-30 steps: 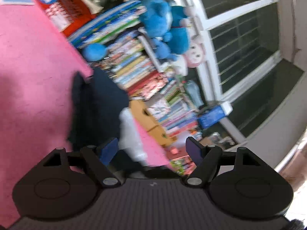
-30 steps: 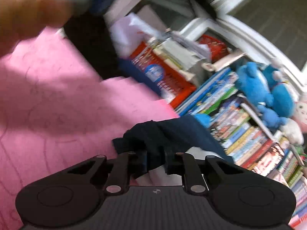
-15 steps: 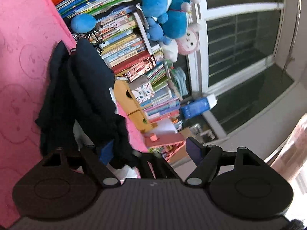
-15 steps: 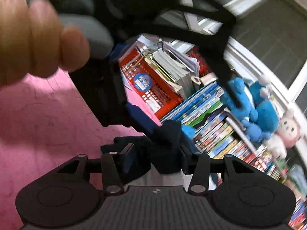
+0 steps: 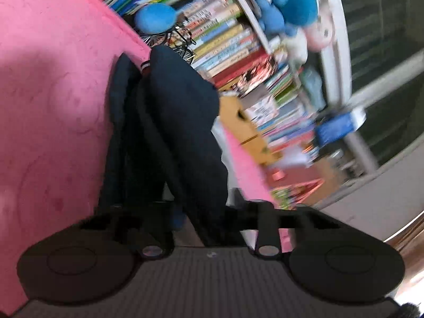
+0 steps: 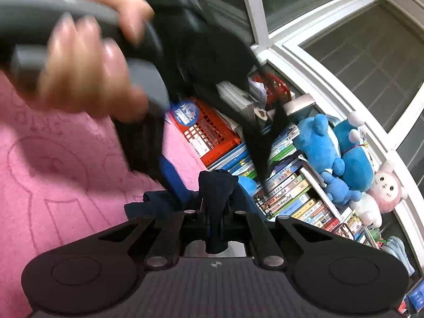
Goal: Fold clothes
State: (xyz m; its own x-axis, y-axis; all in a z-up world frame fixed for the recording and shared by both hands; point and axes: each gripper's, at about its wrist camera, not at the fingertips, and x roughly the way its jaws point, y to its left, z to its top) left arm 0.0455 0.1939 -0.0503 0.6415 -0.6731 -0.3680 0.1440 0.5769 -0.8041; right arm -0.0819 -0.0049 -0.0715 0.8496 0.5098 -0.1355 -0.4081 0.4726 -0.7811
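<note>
A dark navy garment (image 5: pixel 172 122) lies bunched on the pink mat (image 5: pixel 53 106), with a white piece showing under it. Its lower end runs between the fingers of my left gripper (image 5: pixel 218 212), which stand apart around the cloth; the view is blurred. In the right wrist view my right gripper (image 6: pixel 216 212) is shut on an upright fold of the garment (image 6: pixel 217 185). A hand (image 6: pixel 79 66) holds the left gripper (image 6: pixel 214 164) just above it, with one blue pad (image 6: pixel 169 172) to the left of the fold.
Rows of books (image 6: pixel 288 193) and a red basket (image 6: pixel 209 132) line the mat's far edge. Blue and pink plush toys (image 6: pixel 331 153) sit on the books below a white-framed window (image 6: pixel 344 53). A yellow box (image 5: pixel 243 129) stands by the garment.
The left gripper has come down over the garment and its fingers have narrowed around the cloth. The right gripper's fingers have closed tight on the fold.
</note>
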